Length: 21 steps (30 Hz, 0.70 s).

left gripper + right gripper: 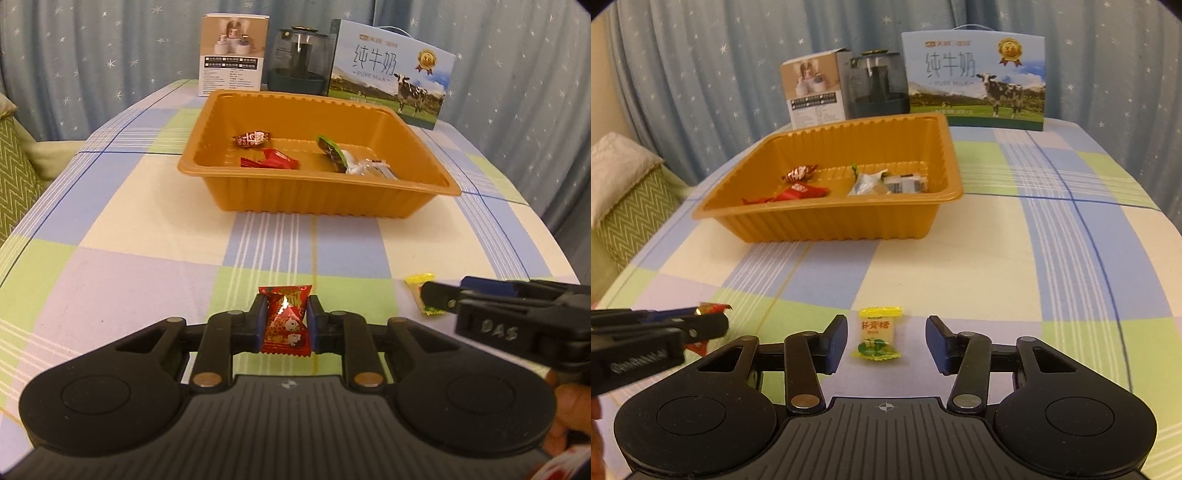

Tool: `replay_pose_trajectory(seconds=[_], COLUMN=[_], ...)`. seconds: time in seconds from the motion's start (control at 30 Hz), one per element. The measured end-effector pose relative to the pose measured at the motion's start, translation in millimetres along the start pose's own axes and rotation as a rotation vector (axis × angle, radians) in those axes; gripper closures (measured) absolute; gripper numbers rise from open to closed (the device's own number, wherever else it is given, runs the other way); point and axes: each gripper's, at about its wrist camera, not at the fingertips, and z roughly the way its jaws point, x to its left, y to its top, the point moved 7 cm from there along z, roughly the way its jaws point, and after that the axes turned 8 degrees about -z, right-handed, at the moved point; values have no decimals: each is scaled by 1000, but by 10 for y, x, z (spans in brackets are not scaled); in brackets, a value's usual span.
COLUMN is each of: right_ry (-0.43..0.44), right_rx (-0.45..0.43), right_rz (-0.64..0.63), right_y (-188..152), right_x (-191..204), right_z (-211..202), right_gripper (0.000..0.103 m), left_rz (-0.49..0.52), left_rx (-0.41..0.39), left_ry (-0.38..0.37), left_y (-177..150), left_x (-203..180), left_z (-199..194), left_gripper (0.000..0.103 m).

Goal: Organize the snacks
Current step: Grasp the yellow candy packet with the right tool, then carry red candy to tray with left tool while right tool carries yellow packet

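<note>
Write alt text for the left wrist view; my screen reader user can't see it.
The left gripper pinches a red candy above a checked tablecloth. Ahead sits an orange tray holding wrapped snacks; at right, the right gripper reaches a yellow candy.

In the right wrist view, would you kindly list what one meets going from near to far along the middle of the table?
Yellow candy between the right claw's open jaws → orange tray holding snacks → dark glass kettle at the table's far edge.

Milk carton (391,70), dark jug (298,59), perhaps a humidifier box (233,55).
</note>
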Motion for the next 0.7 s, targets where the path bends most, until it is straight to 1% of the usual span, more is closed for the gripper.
replay_pose_trajectory(seconds=[0.13, 0.2, 0.23, 0.33, 0.47, 0.7], right_ry=[-17, -23, -25, -40, -33, -1], right_rx=[13, 19, 24, 23, 29, 7], right_rz=[-56, -75, -83, -107, -89, -66], right_y=[-29, -49, -65, -72, -79, -50], right_x=[86, 117, 128, 148, 139, 122], right_z=[108, 155, 171, 174, 133, -88], right_gripper=[61, 65, 71, 78, 83, 83], left_rz=[-3, -7, -7, -6, 1, 8], left_rx=[-8, -9, -8, -3, 0, -13], left_ry=[-4, -5, -5, -8, -11, -25], left_y=[23, 21, 18, 6, 5, 39], left_x=[5, 7, 7, -1, -28, -103], left_z=[-20, -22, -22, -16, -14, -58], left_gripper=[84, 84, 84, 84, 84, 84])
